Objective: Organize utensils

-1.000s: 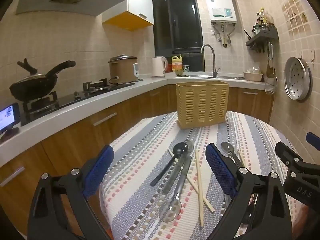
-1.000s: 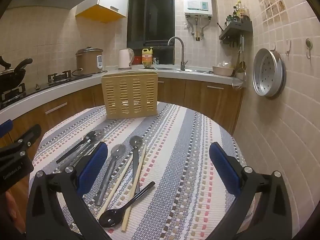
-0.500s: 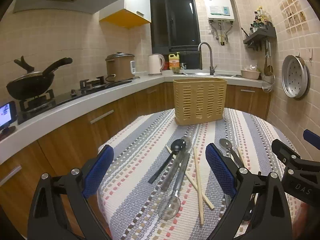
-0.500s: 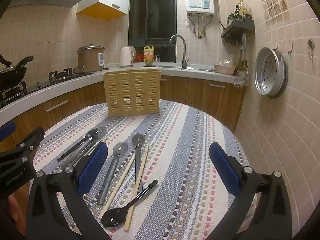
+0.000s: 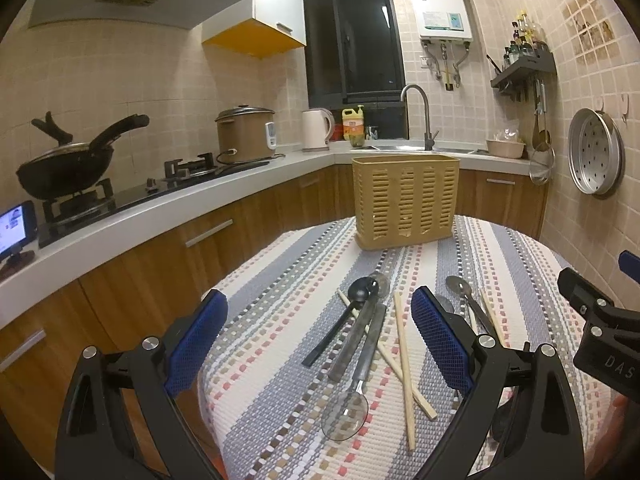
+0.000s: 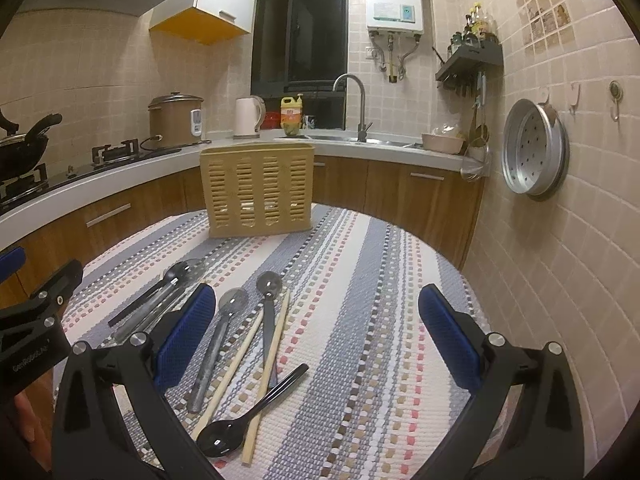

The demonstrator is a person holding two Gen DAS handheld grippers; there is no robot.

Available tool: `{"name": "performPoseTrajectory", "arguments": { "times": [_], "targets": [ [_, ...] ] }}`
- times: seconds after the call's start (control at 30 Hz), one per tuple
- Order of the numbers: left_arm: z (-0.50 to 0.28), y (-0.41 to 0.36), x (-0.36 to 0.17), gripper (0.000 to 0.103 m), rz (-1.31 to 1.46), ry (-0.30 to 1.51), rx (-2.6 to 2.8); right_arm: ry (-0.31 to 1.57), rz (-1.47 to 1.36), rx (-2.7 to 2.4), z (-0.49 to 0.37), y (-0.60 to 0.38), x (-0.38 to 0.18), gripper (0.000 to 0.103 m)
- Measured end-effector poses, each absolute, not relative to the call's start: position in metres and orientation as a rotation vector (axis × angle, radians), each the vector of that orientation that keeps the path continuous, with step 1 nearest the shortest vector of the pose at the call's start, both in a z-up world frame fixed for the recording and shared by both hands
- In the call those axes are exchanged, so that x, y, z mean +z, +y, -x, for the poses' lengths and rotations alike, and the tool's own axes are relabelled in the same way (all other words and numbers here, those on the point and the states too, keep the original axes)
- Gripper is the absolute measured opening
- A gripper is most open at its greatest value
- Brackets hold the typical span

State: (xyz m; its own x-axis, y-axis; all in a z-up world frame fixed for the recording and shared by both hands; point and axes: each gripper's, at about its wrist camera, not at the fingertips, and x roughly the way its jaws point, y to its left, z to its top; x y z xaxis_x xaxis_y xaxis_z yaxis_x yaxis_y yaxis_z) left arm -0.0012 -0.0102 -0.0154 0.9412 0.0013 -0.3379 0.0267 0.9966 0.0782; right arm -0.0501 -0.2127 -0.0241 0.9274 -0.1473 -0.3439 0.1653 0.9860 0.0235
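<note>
A tan slotted utensil holder (image 5: 406, 204) (image 6: 260, 192) stands upright at the far side of the round table. In front of it lie loose utensils. In the left wrist view these are a black spoon (image 5: 340, 332), a clear spoon (image 5: 346, 416) and wooden chopsticks (image 5: 403, 364). The right wrist view shows a black spoon (image 6: 248, 416), two metal spoons (image 6: 267, 300) and chopsticks (image 6: 268, 364). My left gripper (image 5: 318, 320) hovers open over the left pile, holding nothing. My right gripper (image 6: 316, 312) is open above the cloth, just right of the other pile.
A striped woven cloth (image 6: 360, 280) covers the table. Behind runs a curved counter (image 5: 168, 204) with a wok (image 5: 64, 164), rice cooker (image 5: 246, 132), kettle (image 5: 316, 128) and sink tap (image 6: 358, 104). A tiled wall with a hanging steamer tray (image 6: 534, 156) stands close on the right.
Both views have shifted only slightly. The utensils and the holder lie where they were, and both grippers stay open and empty.
</note>
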Motion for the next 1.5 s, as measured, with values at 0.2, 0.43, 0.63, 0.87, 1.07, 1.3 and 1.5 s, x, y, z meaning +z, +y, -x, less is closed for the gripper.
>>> {"name": "performPoseTrajectory", "arguments": {
  "times": [0.2, 0.43, 0.63, 0.87, 1.07, 1.3, 1.5],
  "targets": [
    [0.002, -0.011, -0.016, 0.09, -0.091, 0.343, -0.011, 0.34, -0.061, -0.159, 0.052, -0.215, -0.024, 0.097],
    [0.003, -0.012, -0.018, 0.09, -0.096, 0.343, -0.012, 0.351, -0.057, -0.155, 0.05, -0.215, -0.025, 0.097],
    [0.003, -0.012, -0.016, 0.09, -0.096, 0.339, -0.009, 0.358, -0.05, -0.145, 0.049, -0.21, -0.027, 0.097],
    [0.003, -0.01, -0.016, 0.09, -0.072, 0.35, -0.025, 0.355, -0.046, -0.144, 0.05, -0.209, -0.026, 0.097],
    [0.003, -0.012, -0.013, 0.09, -0.085, 0.338, -0.015, 0.352, -0.047, -0.143, 0.05, -0.209, -0.026, 0.097],
    [0.003, -0.013, -0.012, 0.09, -0.09, 0.336, -0.016, 0.358, -0.043, -0.15, 0.049, -0.208, -0.025, 0.097],
    [0.004, -0.013, -0.01, 0.09, -0.098, 0.326, -0.017, 0.36, -0.032, -0.147, 0.047, -0.206, -0.025, 0.097]
  ]
}}
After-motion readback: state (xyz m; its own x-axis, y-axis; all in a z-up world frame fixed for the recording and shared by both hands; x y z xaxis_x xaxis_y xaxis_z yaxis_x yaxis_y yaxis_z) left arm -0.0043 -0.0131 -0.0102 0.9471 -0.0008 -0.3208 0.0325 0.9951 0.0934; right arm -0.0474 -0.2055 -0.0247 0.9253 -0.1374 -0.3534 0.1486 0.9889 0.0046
